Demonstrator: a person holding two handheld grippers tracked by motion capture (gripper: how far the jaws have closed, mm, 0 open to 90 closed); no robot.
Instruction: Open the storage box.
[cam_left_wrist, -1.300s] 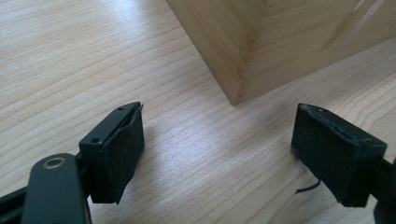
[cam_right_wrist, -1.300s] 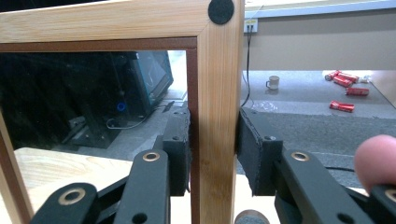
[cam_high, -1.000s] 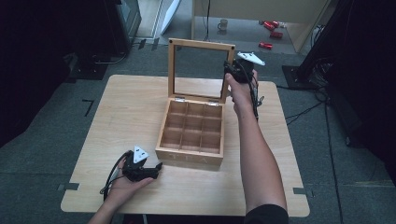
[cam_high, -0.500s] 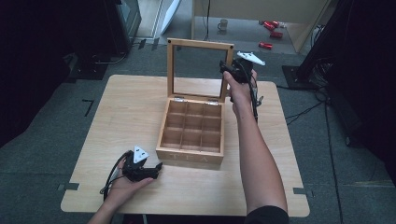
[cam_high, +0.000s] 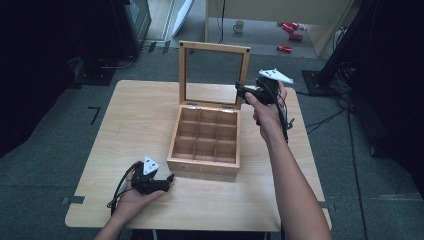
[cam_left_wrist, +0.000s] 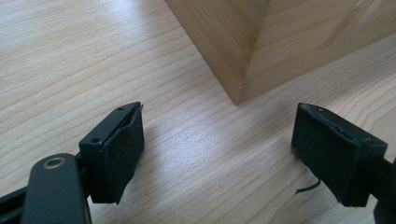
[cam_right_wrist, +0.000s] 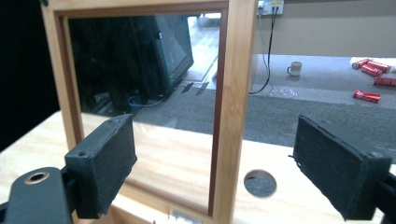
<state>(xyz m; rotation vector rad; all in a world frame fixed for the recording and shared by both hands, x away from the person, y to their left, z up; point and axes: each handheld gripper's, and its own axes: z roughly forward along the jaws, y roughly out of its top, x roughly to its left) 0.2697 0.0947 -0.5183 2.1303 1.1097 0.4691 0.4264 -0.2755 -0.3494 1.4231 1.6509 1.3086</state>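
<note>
Table: light wood worktop with rounded corners, sitting on a grey floor. There's a round hole through the top near the far right corner, easy to spot in the right gripper view.

Wooden box: sits around the middle of the worktop, a bit toward the near edge. Open, and the inside is split into a three by three grid of little compartments. They all look bare wood to me.

Lid: hinged on the box's far edge and standing pretty much upright. It's a wood frame around a clear pane, so you can see straight through it to the floor behind.

Right gripper: held up at the lid's right side rail, toward the far right of the worktop. In its own view the jaws are wide apart with the rail running up between them, and neither pad looks like it's touching the wood.

Left gripper: lying low near the near left corner of the worktop, hand wrapped around it, cable looping off behind. Jaws spread apart, nothing in them, pointing at the box's near left corner, which is just beyond the pads.

Floor stuff: a mug and some red cans well beyond the far edge.
</note>
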